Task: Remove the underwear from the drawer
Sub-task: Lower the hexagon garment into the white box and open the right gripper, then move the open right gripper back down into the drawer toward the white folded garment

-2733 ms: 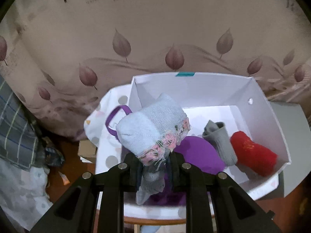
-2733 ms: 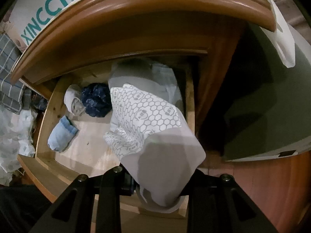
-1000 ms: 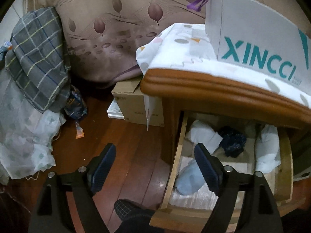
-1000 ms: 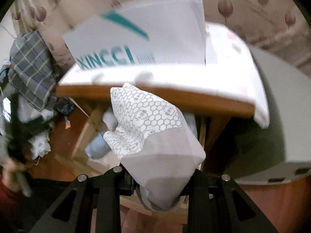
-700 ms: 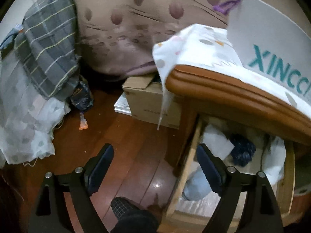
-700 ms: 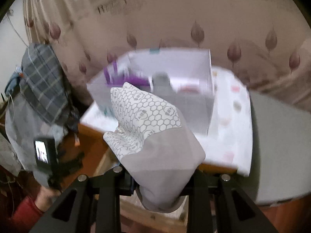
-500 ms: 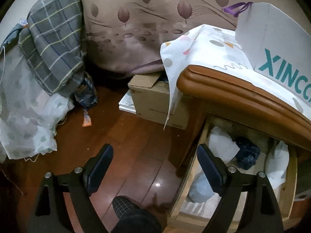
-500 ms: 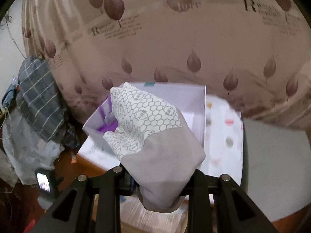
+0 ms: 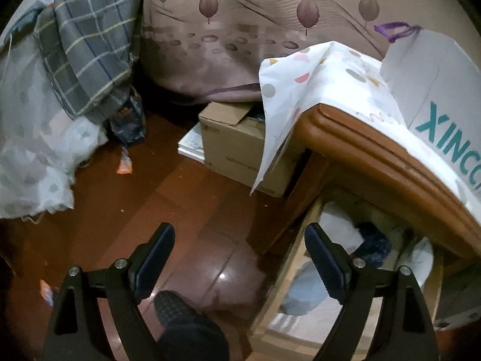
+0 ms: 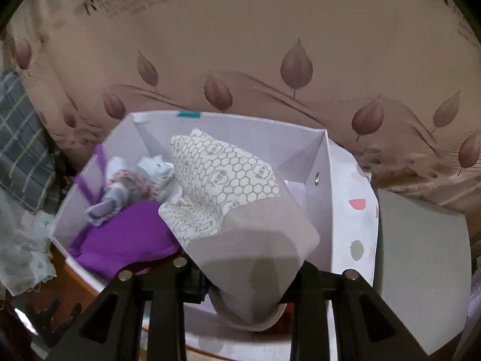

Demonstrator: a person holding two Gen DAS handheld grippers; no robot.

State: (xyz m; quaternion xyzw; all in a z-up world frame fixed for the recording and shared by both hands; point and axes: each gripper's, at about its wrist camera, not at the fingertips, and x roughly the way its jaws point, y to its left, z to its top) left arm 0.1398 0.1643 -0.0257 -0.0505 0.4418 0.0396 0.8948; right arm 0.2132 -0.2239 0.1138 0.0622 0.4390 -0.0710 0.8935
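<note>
My right gripper [image 10: 243, 276] hangs over the white box [image 10: 323, 210] on the nightstand. Between its fingers is grey underwear with a white honeycomb-print part [image 10: 228, 186]; the jaws are opening, and the garment still sits in them, above the box. A purple garment [image 10: 126, 237] and a pale floral piece [image 10: 135, 180] lie inside the box. My left gripper [image 9: 239, 231] is open and empty over the wooden floor, left of the open drawer [image 9: 288, 264]. The drawer holds a light blue piece [image 9: 303, 291], a dark blue one [image 9: 374, 245] and a white one [image 9: 336, 225].
A spotted white cloth [image 9: 315, 84] covers the nightstand top [image 9: 375, 153] under the box. A cardboard carton [image 9: 237, 147] stands on the floor beside the nightstand. Plaid fabric [image 9: 90, 36] hangs at the left. A person's dark-socked foot [image 9: 186, 328] is under my left gripper.
My right gripper rose from in front of the drawer to above the white box, carrying the honeycomb underwear. The left gripper drifted left, away from the drawer, and rolled a little.
</note>
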